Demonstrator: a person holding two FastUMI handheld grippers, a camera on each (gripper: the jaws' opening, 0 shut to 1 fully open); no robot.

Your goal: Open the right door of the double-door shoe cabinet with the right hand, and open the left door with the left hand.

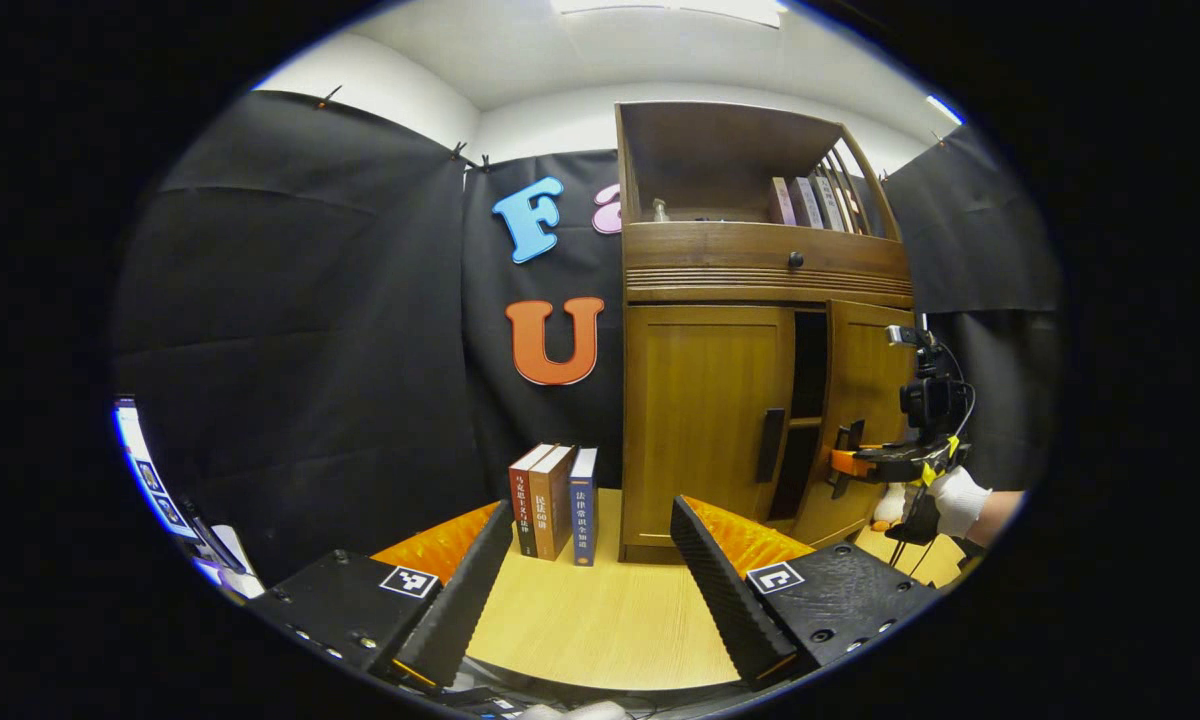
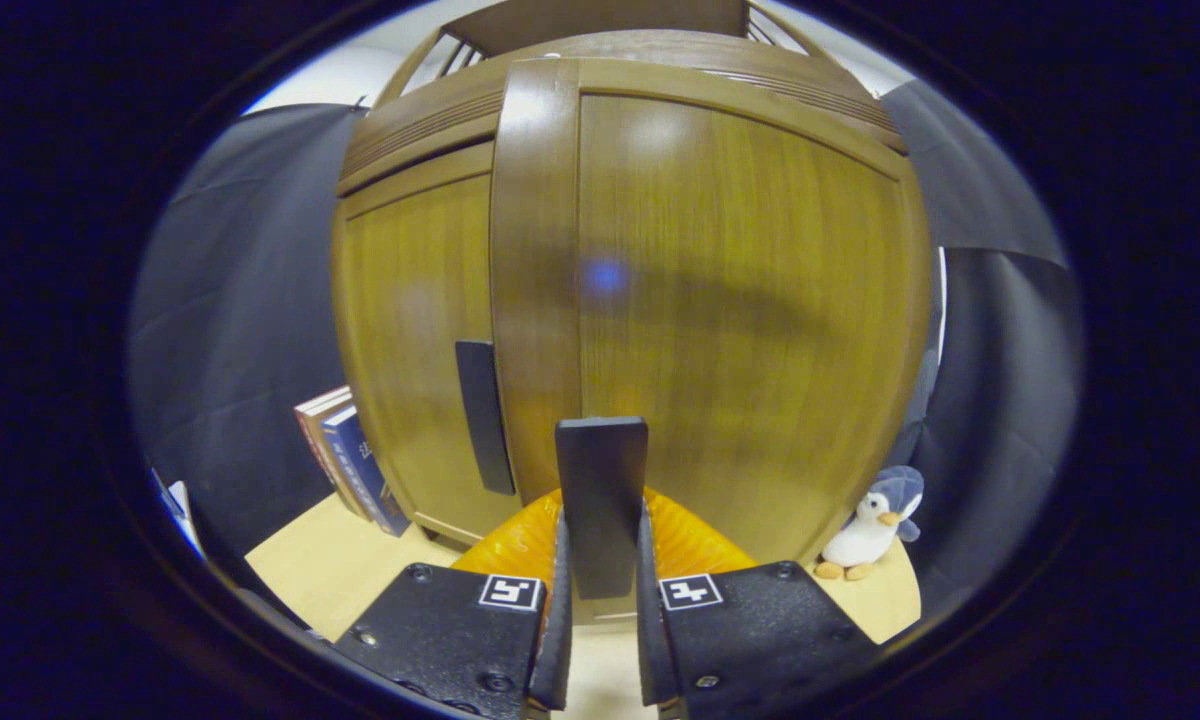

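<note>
Darkness fills the gap behind the right door (image 1: 860, 420), swung partly out from the shoe cabinet (image 1: 760, 270) on the desk (image 1: 610, 610); the inside is hard to make out. The right gripper (image 2: 600, 600) has its jaws clamped on that door's handle (image 2: 601, 500). The left gripper (image 1: 590, 590) hangs with jaws spread wide, holding nothing, facing the closed left door (image 1: 705, 420). Books (image 1: 555, 500) stand beside the cabinet.

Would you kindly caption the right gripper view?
Right gripper shut on the right door's handle, door ajar.
</note>
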